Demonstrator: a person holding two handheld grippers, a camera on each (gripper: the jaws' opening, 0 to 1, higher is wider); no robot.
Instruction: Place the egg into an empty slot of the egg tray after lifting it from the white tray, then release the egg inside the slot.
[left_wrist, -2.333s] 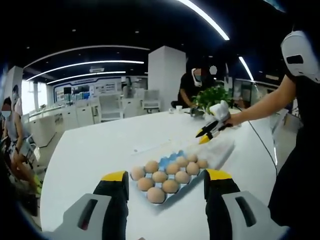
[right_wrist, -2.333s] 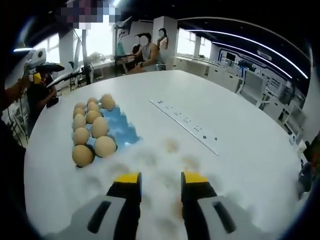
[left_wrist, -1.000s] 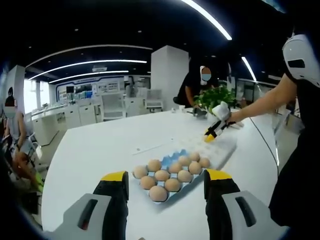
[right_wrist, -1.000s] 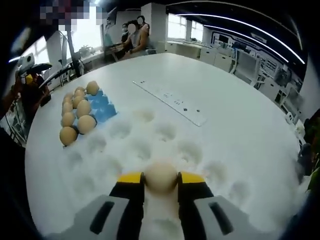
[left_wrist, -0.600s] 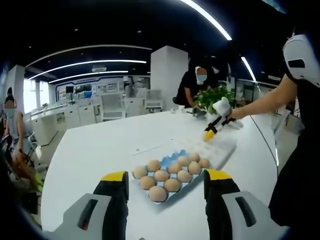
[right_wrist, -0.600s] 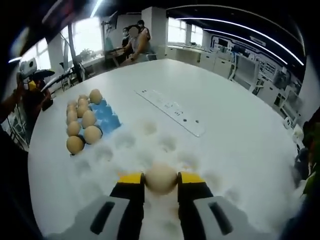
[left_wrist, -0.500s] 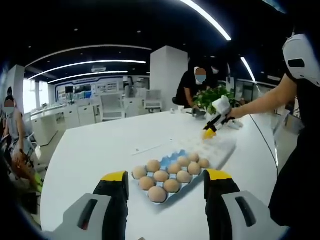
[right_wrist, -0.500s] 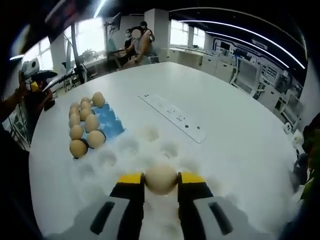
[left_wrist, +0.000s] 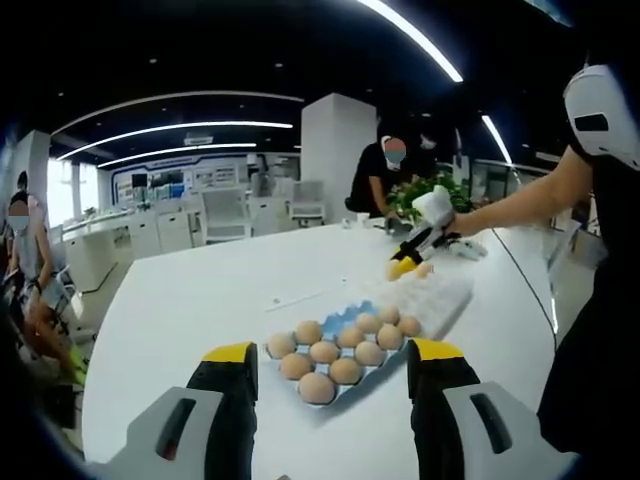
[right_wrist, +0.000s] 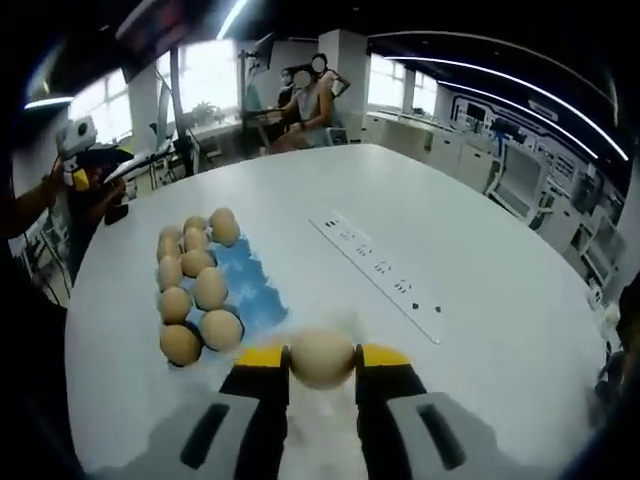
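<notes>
So the right gripper (right_wrist: 322, 358) has the egg (right_wrist: 322, 357) pinched between its yellow tips, up in the air over the near end of the white tray (left_wrist: 440, 295), with the blue egg tray (right_wrist: 243, 281) (mostly full of eggs) just off to its left on the white desk (right_wrist: 480, 270). The left gripper (left_wrist: 331, 358) hangs wide open and empty near the egg tray's end.

In the right gripper view, the egg tray (right_wrist: 245, 285) lies on the table (right_wrist: 480, 250), left of the power strip (right_wrist: 385, 275).
</notes>
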